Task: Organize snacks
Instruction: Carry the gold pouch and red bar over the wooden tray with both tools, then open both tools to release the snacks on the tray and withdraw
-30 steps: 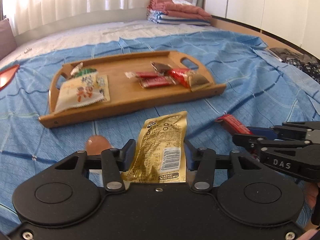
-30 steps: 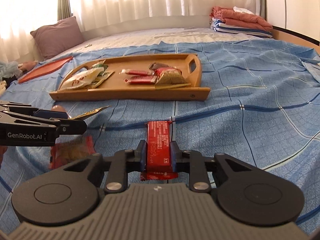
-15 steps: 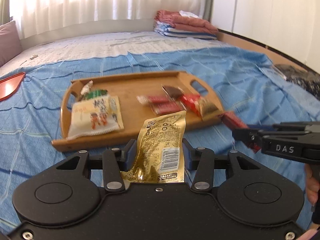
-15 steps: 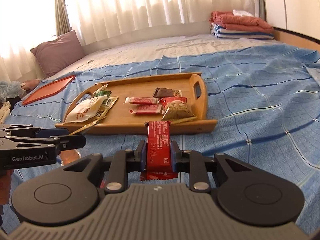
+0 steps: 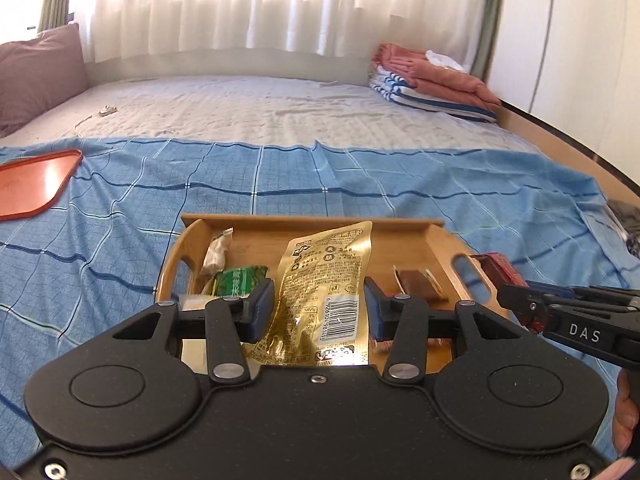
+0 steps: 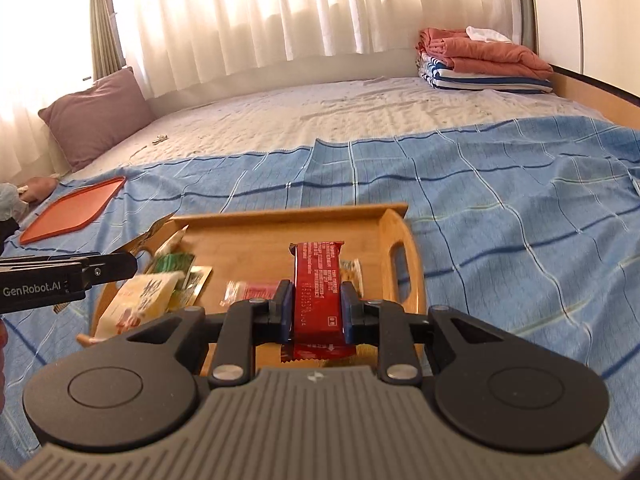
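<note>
Left wrist view: blue checked bedcover (image 5: pixel 360 176) spreads across the bed, with folded linens (image 5: pixel 436 80) stacked at the far right corner and an orange lid (image 5: pixel 32 184) lying flat at the left edge. Wooden tray (image 5: pixel 400 236) sits on the cover directly ahead of both grippers. Left gripper (image 5: pixel 318 304) has its jaws closed on a gold snack pouch (image 5: pixel 324 280), held upright over the tray's middle. Right gripper (image 6: pixel 316 306) has its jaws clamped on a red snack bar (image 6: pixel 318 284), held upright over the tray's right portion. On the tray floor, left side, lie a pale chip bag (image 6: pixel 140 300) and a green packet (image 5: pixel 236 280), touching one another; a thin pale wrapper (image 5: pixel 216 252) leans at the tray's left wall. Right of centre lie a brown packet (image 5: pixel 416 284) and, seen from the right wrist, a small red wrapper (image 6: pixel 252 292) just beside the held bar. Whether either held item touches the tray cannot be determined.
</note>
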`<state>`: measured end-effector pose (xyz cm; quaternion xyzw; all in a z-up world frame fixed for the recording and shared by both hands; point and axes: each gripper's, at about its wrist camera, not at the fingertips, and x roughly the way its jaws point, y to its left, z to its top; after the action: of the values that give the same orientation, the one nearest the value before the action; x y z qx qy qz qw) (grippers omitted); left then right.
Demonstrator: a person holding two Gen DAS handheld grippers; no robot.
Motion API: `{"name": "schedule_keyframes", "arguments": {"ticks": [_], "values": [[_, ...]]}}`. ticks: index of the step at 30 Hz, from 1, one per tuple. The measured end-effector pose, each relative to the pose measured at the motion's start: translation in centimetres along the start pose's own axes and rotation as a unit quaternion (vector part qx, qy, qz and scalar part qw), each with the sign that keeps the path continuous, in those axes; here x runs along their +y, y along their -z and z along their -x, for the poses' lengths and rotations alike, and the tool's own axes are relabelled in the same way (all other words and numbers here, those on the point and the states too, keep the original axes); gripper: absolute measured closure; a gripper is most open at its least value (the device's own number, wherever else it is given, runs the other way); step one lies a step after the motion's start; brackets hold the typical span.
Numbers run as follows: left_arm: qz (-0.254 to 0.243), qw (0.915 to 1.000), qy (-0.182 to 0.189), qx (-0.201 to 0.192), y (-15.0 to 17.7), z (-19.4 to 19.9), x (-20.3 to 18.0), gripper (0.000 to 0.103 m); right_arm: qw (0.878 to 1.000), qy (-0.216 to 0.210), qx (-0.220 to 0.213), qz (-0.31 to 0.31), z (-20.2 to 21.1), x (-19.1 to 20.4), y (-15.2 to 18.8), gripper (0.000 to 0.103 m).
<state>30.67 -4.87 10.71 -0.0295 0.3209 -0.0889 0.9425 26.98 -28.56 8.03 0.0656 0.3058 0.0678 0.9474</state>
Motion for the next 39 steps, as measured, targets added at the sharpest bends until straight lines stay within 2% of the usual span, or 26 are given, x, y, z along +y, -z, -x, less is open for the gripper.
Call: {"name": "schedule_keyframes", "arguments": {"ticks": [7,15,24,35,37,39], "values": [[0.024,0.9989,-0.030,0.027,-0.9,-6.6,-0.3,0.059,1.000,0.018,0.011,-0.010,-4.9,-1.3,-2.2,0.075],[0.030,0.9976,-0.042,0.046,-0.1,-11.9,-0.6,0.059,0.999,0.025,0.033,-0.010,-9.8,-2.4,-2.3,0.075],[0.021,0.9971,-0.051,0.053,0.6,-14.3,-1.0,0.059,0.998,0.024,0.048,-0.017,-12.7,-3.4,-1.6,0.075],[0.010,0.9968,-0.054,0.059,1.3,-15.2,-1.3,0.059,0.998,0.020,0.055,-0.017,-13.8,-4.0,-0.8,0.074],[0.007,0.9968,-0.054,0.058,1.3,-15.1,-1.4,0.059,0.998,0.021,0.054,-0.015,-13.9,-4.0,-0.8,0.070],[0.009,0.9967,-0.054,0.060,1.3,-15.1,-1.3,0.059,0.998,0.021,0.049,-0.018,-13.7,-4.1,-0.7,0.051]]}}
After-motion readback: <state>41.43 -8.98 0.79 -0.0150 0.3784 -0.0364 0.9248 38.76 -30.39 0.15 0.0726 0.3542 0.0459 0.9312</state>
